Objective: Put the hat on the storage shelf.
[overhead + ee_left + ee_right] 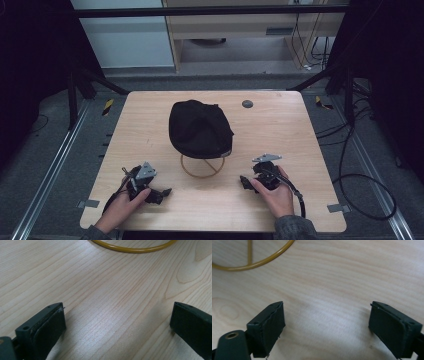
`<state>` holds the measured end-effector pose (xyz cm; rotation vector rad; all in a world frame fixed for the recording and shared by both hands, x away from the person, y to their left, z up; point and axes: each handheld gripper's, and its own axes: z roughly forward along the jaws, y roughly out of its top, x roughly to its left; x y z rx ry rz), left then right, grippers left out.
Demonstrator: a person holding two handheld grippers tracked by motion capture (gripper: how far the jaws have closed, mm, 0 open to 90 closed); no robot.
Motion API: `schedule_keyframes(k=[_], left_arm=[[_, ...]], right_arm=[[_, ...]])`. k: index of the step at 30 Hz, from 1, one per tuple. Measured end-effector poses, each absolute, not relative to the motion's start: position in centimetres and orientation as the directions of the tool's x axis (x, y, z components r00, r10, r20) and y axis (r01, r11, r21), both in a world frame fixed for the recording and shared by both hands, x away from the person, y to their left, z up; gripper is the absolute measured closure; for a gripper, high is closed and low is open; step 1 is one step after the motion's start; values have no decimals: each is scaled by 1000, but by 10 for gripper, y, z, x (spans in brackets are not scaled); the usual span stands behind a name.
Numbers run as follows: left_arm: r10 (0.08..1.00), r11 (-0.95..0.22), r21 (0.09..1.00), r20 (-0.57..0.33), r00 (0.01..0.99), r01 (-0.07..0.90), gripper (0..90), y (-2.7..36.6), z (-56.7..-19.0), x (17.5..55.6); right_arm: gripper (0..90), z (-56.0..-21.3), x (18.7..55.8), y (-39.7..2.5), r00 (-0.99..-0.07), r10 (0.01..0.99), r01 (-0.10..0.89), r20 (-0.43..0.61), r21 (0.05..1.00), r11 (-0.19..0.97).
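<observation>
A black cap (pixel 199 128) rests on a stand whose yellow ring base (pixel 202 166) lies on the middle of the wooden table (pixel 280 130). My left gripper (pixel 161 193) lies near the front left, held by a hand, pointing right toward the ring. Its jaws are wide apart over bare wood, so it is open (pixel 117 320), and the ring's arc (pixel 132 249) shows ahead of it. My right gripper (pixel 245 182) sits at the front right in the other hand, open (pixel 325 322) with nothing between its jaws. The ring with its spoke (pixel 252 262) shows at the upper left of that view.
A small dark round disc (pixel 247 104) sits near the table's far right edge. Black frame bars and cables (pixel 360 195) surround the table on the floor. A pale cabinet (pixel 240 30) stands behind.
</observation>
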<state>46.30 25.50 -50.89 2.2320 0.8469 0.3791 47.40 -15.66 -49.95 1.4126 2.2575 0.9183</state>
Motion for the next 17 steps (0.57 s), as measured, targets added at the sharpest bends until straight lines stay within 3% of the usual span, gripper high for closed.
schedule_keyframes(k=[6,17], left_arm=[[669,-537,707,23,743,461,0,255,-509,463],[668,-536,707,22,744,461,0,255,-509,465]], right_arm=[[108,-504,479,-152,-459,889,645,-8,685,339],[58,-512,475,-151,-447,894,606,-10,732,312]])
